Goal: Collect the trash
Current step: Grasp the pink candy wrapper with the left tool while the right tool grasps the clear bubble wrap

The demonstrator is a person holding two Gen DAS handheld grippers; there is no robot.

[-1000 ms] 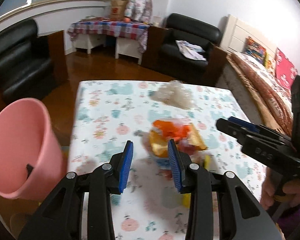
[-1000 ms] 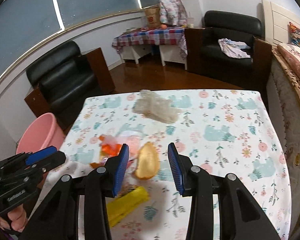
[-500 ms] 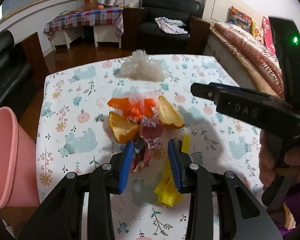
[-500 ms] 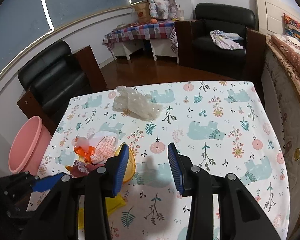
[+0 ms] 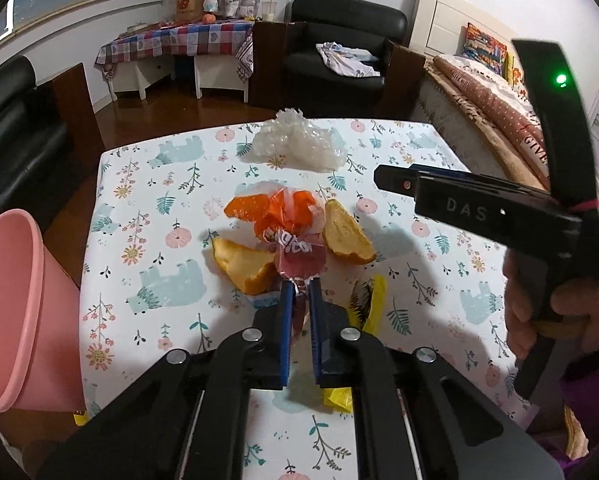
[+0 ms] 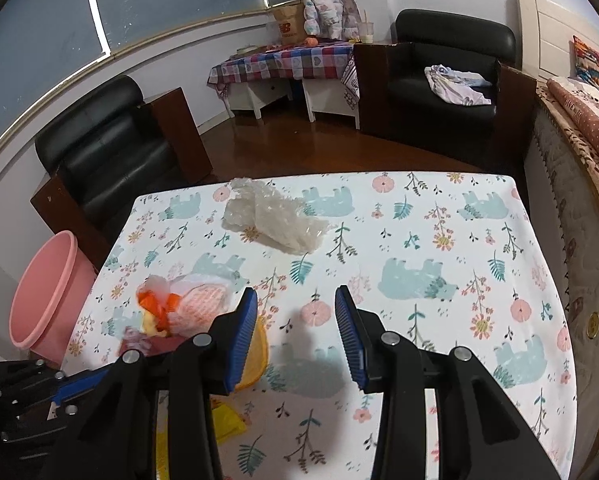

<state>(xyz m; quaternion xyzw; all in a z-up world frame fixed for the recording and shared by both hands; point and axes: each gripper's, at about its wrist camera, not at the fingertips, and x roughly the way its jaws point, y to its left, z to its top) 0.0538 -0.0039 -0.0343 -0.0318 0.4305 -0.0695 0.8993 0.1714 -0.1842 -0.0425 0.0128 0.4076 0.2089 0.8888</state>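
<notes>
Your left tongs (image 5: 299, 292) have just been closing, and their blue pads now pinch the near tail of a dark red snack wrapper (image 5: 299, 262), the first piece of trash caught in the pile. Half a second back the same pads stood well apart around that wrapper; now only a thin strip of foil shows between them. Just past the tips the wrapper's body lies on the tabletop (image 5: 147, 208), touching an orange plastic bag (image 5: 275, 210), with one orange peel (image 5: 243, 266) to the tongs' left and another (image 5: 345, 234) to their right. A yellow wrapper (image 5: 373, 304) lies beside the right pad. Farther ahead sits a crumpled clear plastic bag (image 5: 295, 146), apart from the rest. The pink bin (image 5: 23, 304) stands off the tabletop's edge, well to the left of the tongs, and is likely where the catch goes once lifted. Your right tongs (image 6: 295, 332) hang half open over bare cloth, holding nothing, with the pile off to their left.
</notes>
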